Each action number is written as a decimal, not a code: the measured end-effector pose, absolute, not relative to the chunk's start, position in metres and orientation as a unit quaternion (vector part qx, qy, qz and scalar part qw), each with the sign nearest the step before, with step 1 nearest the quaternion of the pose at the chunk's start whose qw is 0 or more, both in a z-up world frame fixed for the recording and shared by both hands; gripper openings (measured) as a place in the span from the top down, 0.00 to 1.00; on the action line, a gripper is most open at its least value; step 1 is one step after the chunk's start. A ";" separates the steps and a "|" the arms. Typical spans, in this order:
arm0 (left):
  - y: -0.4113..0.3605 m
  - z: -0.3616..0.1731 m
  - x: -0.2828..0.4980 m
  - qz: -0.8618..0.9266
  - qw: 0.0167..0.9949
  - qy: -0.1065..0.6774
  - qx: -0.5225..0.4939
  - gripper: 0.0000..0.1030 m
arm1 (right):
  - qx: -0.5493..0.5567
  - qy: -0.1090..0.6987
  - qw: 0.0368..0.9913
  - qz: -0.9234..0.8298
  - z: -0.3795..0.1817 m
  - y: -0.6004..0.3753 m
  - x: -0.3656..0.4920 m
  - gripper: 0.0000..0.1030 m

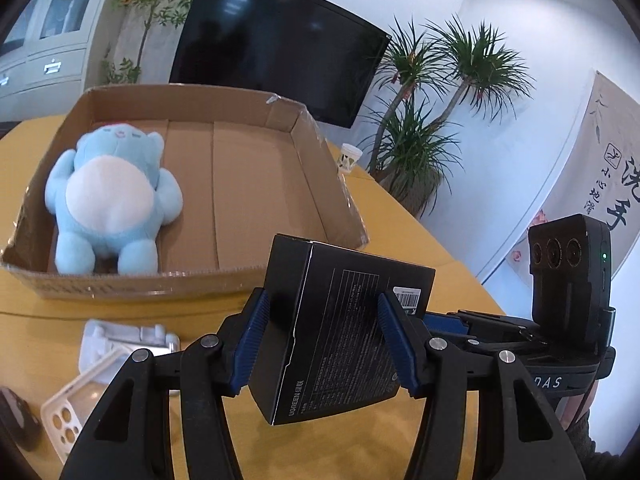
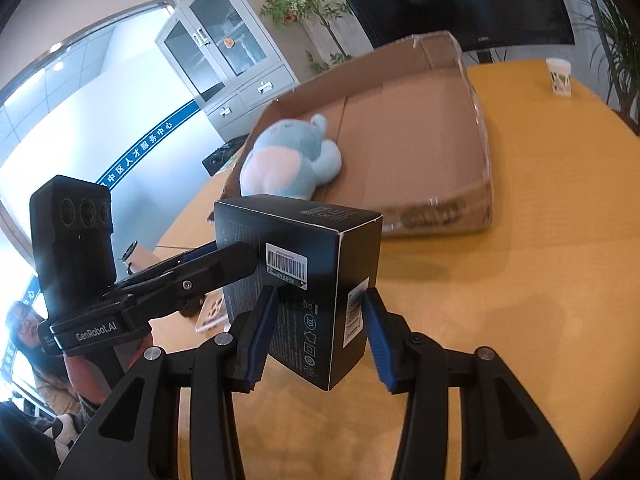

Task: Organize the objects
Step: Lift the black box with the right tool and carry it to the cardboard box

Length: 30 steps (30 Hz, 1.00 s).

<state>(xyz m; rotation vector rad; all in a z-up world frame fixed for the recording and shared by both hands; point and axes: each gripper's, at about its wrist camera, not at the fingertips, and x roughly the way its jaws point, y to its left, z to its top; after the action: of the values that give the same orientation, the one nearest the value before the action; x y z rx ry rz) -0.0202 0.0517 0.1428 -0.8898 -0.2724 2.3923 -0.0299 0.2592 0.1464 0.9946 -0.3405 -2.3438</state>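
Left gripper: jaws about half apart, both blue pads pressed flat on opposite faces of a black box, so clamped on it. Right gripper: jaws also part-way apart around the same black box; the left-hand pad lies against a printed face, but the right-hand pad seems to stand just clear of the box's corner, with a sliver of table showing between, so this grip looks loose or one-sided and I cannot call it firm. The left gripper's arm reaches in from the side in the right wrist view and meets the box at its barcode label. The box hangs in the air, tilted, clear of the yellow table, carried between both tools, just short of the near wall of the open cardboard tray. Inside the tray, at its left end, lies a blue plush toy on its back; the rest of the tray floor is bare cardboard. Outside the tray, on the near left of the table, sit a white moulded insert and a pale phone case; a small white cup stands beyond the tray's far corner. Judged step: carrying the box over to the tray. The next move calls for lifting it over the near wall, levelling it, setting it down on the bare floor beside the toy, then letting both sets of jaws part. Risk: the box twisting if the right grip is as slack as it looks.
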 end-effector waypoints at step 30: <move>0.006 0.177 -0.145 0.918 0.243 -0.150 -0.275 0.47 | 0.310 -0.100 0.292 -0.900 0.193 0.219 -0.130 0.59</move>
<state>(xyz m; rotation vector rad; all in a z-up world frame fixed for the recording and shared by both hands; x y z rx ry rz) -0.1451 0.0061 0.1770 -0.7519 -0.4100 2.5080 -0.1297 0.2195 0.1933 0.8251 -0.2661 -2.3978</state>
